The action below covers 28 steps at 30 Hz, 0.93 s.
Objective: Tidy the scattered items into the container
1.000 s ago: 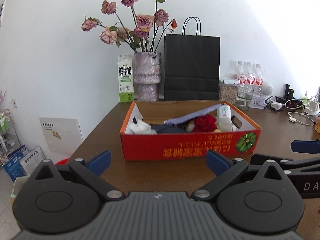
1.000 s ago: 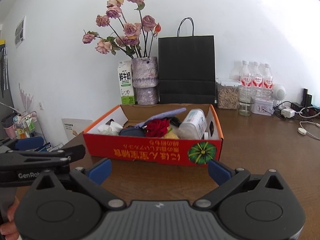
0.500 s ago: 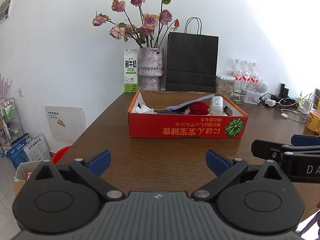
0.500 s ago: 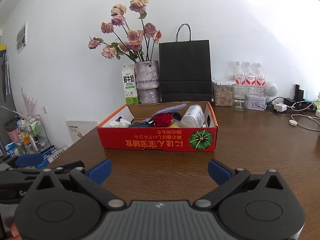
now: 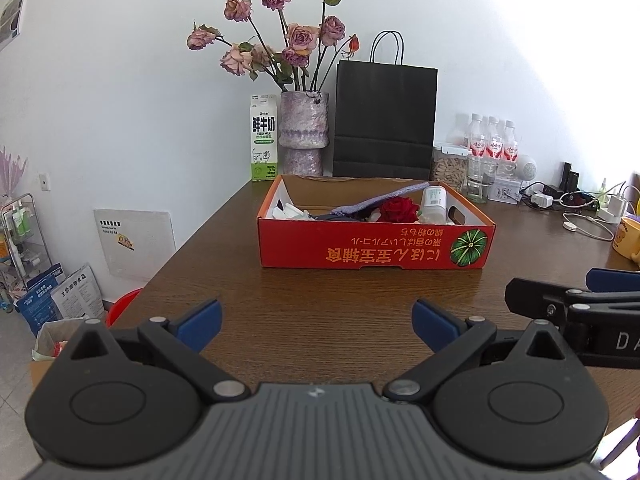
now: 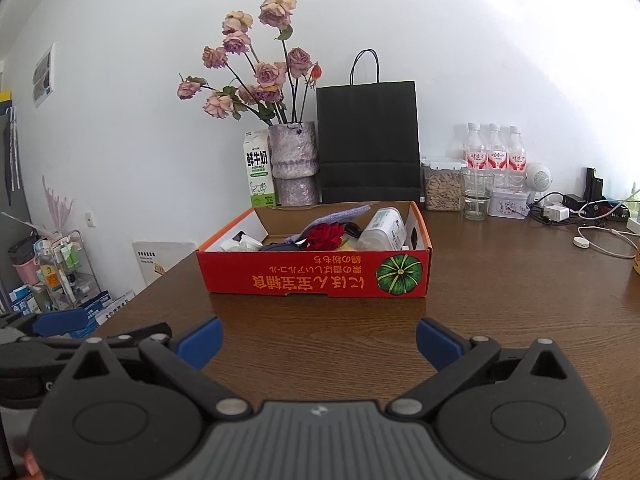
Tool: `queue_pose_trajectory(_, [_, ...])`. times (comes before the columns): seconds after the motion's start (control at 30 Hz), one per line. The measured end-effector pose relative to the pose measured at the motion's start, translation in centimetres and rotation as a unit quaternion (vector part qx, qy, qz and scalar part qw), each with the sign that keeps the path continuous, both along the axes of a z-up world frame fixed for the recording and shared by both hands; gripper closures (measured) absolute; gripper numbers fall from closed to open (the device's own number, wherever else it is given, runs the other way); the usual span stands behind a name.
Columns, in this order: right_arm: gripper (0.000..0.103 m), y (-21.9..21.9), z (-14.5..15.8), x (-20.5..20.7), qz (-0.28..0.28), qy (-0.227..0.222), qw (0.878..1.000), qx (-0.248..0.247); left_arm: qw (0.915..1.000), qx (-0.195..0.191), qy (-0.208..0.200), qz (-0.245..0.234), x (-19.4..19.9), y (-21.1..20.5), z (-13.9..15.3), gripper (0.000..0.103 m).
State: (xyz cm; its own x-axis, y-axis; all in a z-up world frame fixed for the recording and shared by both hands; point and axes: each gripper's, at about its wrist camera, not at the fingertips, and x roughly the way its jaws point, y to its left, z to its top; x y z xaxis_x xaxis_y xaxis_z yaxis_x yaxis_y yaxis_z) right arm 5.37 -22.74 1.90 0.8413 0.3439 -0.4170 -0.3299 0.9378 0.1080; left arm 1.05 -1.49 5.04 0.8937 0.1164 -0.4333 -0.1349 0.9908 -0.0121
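A red cardboard box (image 5: 372,250) (image 6: 312,276) stands on the brown table. It holds a red rose (image 5: 398,209) (image 6: 326,234), a white bottle (image 5: 434,200) (image 6: 382,230), a purple cloth (image 5: 380,200) (image 6: 340,216), white packets (image 5: 288,212) (image 6: 240,244) and dark items. My left gripper (image 5: 316,320) is open and empty, well in front of the box. My right gripper (image 6: 318,340) is open and empty, also in front of the box. Each gripper shows at the edge of the other's view, the right one (image 5: 576,300) and the left one (image 6: 80,332).
Behind the box stand a milk carton (image 5: 264,138), a vase of dried roses (image 5: 304,136), a black paper bag (image 5: 386,118), a jar, a glass and water bottles (image 5: 492,142). Chargers and cables (image 5: 580,208) and a yellow mug (image 5: 628,238) lie at right. The table's left edge (image 5: 176,256) drops to floor clutter.
Both grippers have pulled back from the box, which now looks smaller and farther away. Both stay open and empty.
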Motion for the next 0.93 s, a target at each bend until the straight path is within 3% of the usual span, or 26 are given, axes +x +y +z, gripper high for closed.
queue_pose_trajectory(0.93, [0.0, -0.25, -0.61, 0.08, -0.004, 0.007, 1.0, -0.003, 0.9999, 0.009, 0.003, -0.004, 0.01, -0.18, -0.33, 0.0])
